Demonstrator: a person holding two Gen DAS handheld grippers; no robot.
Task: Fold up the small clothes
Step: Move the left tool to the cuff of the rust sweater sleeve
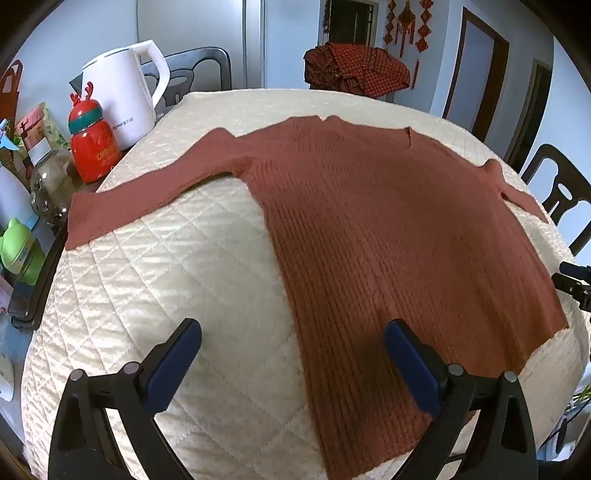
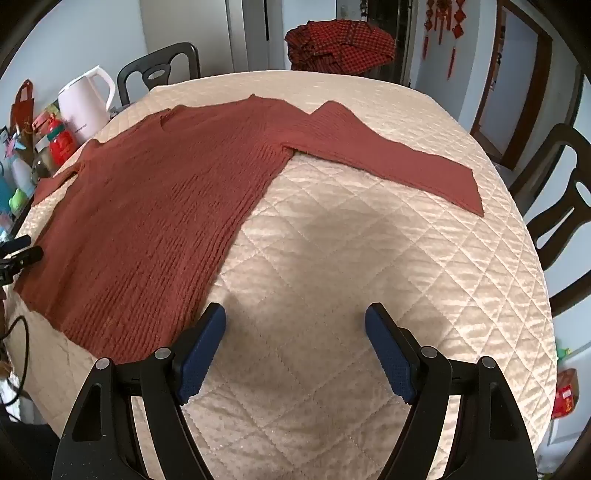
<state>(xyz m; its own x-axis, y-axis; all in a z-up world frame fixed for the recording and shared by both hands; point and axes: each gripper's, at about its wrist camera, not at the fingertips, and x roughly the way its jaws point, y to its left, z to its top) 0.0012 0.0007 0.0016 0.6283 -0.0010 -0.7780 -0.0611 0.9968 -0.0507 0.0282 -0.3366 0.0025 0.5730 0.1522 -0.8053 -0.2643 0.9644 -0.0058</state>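
Rust-red ribbed knit, that's what's on the desk: a small sweater (image 1: 369, 229) spread flat and face-up on a cream quilted cover (image 1: 166, 295), sleeves thrown out to both sides, neckline at the far edge, hem toward the person; nothing folded yet as far as I can judge.

Going left to right: the left sleeve (image 1: 147, 195) runs out toward the cluttered side of the desk, its cuff just short of the cover's edge; the left gripper (image 1: 291, 343) hovers over the near-left hem corner, fingers spread wide and holding nothing, the body's left side seam passing between them; the right gripper (image 2: 295, 321) hangs over bare quilt just right of the body, also wide apart and empty; the right sleeve (image 2: 388, 162) lies well ahead of it, angling off to the right.

So the sweater's long axis, cuff to cuff, runs crosswise to both sets of fingers; each sleeve sits ahead on its own side, so I'd guess a sleeve gets folded in first.

Round about: a white kettle (image 1: 122, 96), a red reindeer bottle (image 1: 92, 144) and jars crowd the left edge; dark chairs (image 2: 565, 206) ring the desk; red checked cloth (image 2: 340, 44) is heaped at the far side; red knot ornaments (image 1: 406, 22) hang on the wall.
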